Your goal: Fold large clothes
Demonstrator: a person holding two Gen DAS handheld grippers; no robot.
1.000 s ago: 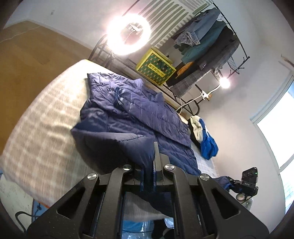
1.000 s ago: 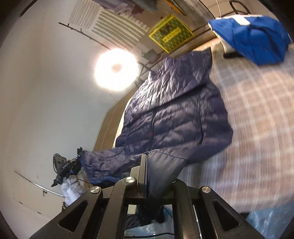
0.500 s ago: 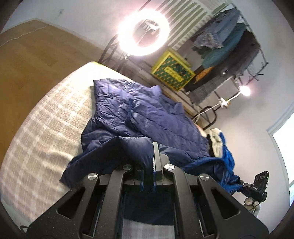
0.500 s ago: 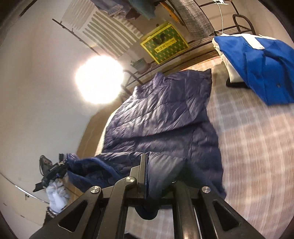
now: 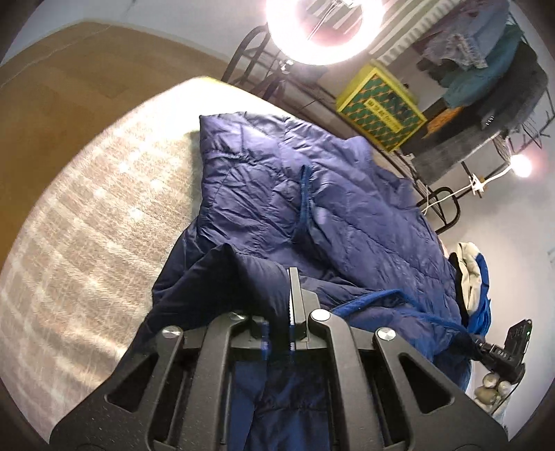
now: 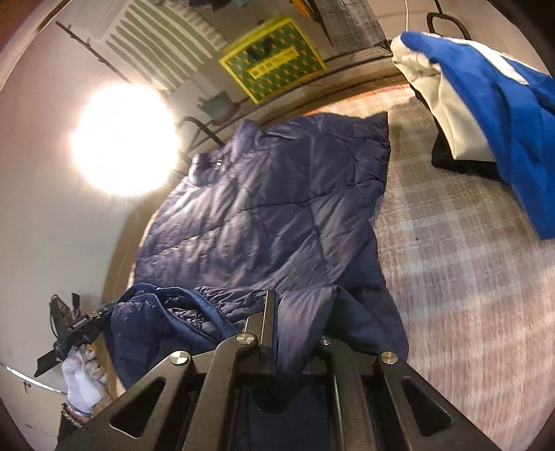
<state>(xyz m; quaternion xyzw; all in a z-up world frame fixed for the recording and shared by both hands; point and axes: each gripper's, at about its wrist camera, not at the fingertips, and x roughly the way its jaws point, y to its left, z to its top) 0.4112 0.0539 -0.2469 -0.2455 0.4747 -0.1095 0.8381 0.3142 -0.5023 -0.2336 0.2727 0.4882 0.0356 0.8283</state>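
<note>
A large navy quilted jacket lies spread on a bed with a checked cover; it also shows in the right wrist view. My left gripper is shut on one bottom corner of the jacket and holds it raised over the jacket's lower part. My right gripper is shut on the other bottom corner, and the hem hangs between the two. The right gripper appears in the left wrist view, and the left gripper in a white-gloved hand appears in the right wrist view.
A blue and white garment lies on the bed to the right of the jacket. A ring light, a yellow-green crate and a rack of hanging clothes stand behind the bed. Wood floor lies to the left.
Both grippers have carried the jacket's bottom hem forward over the bed, towards the collar end. The lower part now folds up over the jacket's body.
</note>
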